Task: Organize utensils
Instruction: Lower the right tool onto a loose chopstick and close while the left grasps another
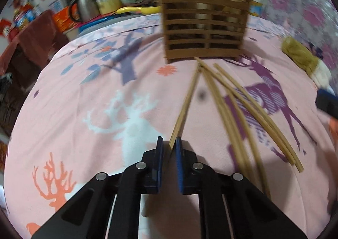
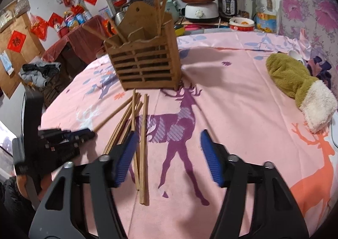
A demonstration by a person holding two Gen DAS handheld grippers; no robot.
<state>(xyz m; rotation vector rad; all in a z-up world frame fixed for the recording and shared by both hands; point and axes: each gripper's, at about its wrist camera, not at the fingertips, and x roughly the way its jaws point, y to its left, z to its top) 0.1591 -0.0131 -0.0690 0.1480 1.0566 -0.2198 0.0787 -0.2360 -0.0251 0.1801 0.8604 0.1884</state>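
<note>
Chopsticks (image 1: 186, 103) are the thing here: in the left wrist view one thin bundle of them, two as far as I can tell, runs from just under the holder (image 1: 203, 27) at upper centre down to the left gripper (image 1: 169, 144) at lower centre, its long axis almost in line with the fingers. Those jaws are nearly closed, with the near ends of that bundle between the blue pads (pinched, by the look of it). In the same view the loose chopsticks (image 1: 249, 116) fan out to the right of it, flat on the cloth (image 1: 84, 112), their far tips gathered near the holder's foot.

In the right wrist view the right gripper (image 2: 166, 139) hangs about half open over the cloth with nothing between its pads; the pile lies just to the left of its left finger, running up toward the holder in the upper middle of the frame. So the left hand is the nearer one to the held sticks, and the holder lies straight ahead along them.

My guess is that the next move is to lift and tip them into the holder, which already has sticks standing in it.

The surface is a soft pink deer-print cloth (it may give a little). A mitten (image 2: 300, 89) sits at the right, and kitchen clutter fills the top of both frames.
</note>
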